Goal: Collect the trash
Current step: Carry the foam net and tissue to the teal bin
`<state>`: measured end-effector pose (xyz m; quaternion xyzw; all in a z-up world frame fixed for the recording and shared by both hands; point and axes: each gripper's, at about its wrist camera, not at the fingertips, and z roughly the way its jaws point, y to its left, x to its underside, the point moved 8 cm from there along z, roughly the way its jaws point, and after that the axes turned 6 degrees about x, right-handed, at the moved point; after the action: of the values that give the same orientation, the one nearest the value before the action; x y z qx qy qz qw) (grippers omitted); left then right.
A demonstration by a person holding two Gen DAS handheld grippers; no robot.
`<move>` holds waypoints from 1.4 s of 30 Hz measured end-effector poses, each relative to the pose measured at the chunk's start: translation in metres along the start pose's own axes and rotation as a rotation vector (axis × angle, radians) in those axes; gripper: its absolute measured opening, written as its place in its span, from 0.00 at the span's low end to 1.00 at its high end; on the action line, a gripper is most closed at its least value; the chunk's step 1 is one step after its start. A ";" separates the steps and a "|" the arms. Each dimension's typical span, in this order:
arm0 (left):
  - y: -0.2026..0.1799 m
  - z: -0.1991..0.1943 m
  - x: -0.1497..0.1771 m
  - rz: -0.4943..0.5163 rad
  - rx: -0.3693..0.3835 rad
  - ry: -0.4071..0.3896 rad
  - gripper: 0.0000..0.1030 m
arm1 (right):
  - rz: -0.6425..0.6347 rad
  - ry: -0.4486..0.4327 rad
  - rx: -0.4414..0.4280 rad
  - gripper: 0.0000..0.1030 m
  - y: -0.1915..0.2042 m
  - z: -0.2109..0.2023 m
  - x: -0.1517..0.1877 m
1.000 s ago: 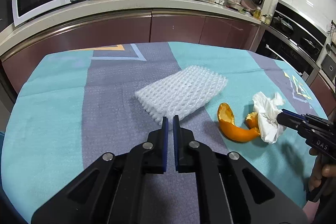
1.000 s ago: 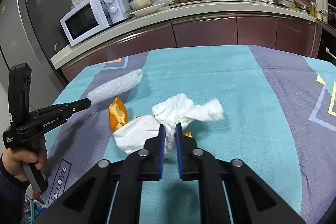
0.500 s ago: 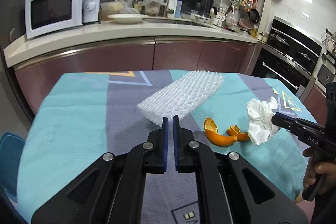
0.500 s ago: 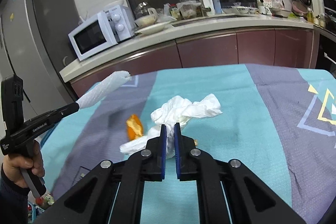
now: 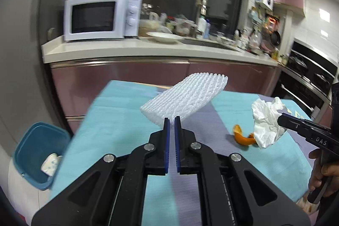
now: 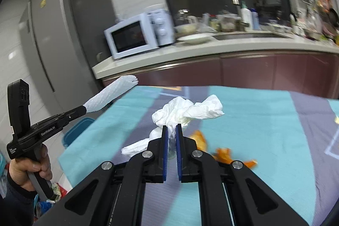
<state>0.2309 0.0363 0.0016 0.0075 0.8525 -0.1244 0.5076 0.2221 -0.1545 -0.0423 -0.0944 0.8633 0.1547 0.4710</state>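
above the table [image 5: 118, 130], the foam net [image 5: 186, 96] is pinched by the left gripper [image 5: 172, 122] and the crumpled tissue [image 6: 188, 111] by the right gripper [image 6: 172, 130], nothing is dropped yet in the blue bin [image 5: 31, 145], and the orange peel [image 5: 242, 137] is left lying.

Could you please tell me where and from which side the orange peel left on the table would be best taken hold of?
Probably at the raised tip of the orange peel, coming from above. The strip curls, and that end stands up off the table, so a tool's fingers could likely close across its thin wall. The flat end lies partly behind the tissue in the left view.
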 end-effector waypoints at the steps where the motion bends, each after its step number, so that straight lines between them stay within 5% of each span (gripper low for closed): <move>1: 0.006 -0.006 -0.001 -0.005 -0.009 -0.007 0.04 | -0.011 -0.001 -0.012 0.06 0.009 0.002 -0.002; 21: 0.220 -0.120 0.004 -0.144 -0.300 -0.097 0.05 | -0.245 0.069 -0.304 0.06 0.224 0.086 -0.031; 30: 0.297 -0.119 0.021 -0.201 -0.373 -0.059 0.05 | -0.311 0.132 -0.364 0.06 0.288 0.136 -0.031; 42: 0.356 -0.079 0.056 -0.271 -0.425 0.026 0.05 | -0.397 0.251 -0.378 0.06 0.349 0.202 -0.010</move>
<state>0.1850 0.3918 -0.0836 -0.2121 0.8592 -0.0091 0.4655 0.2781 0.2435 -0.0745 -0.3657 0.8354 0.2049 0.3556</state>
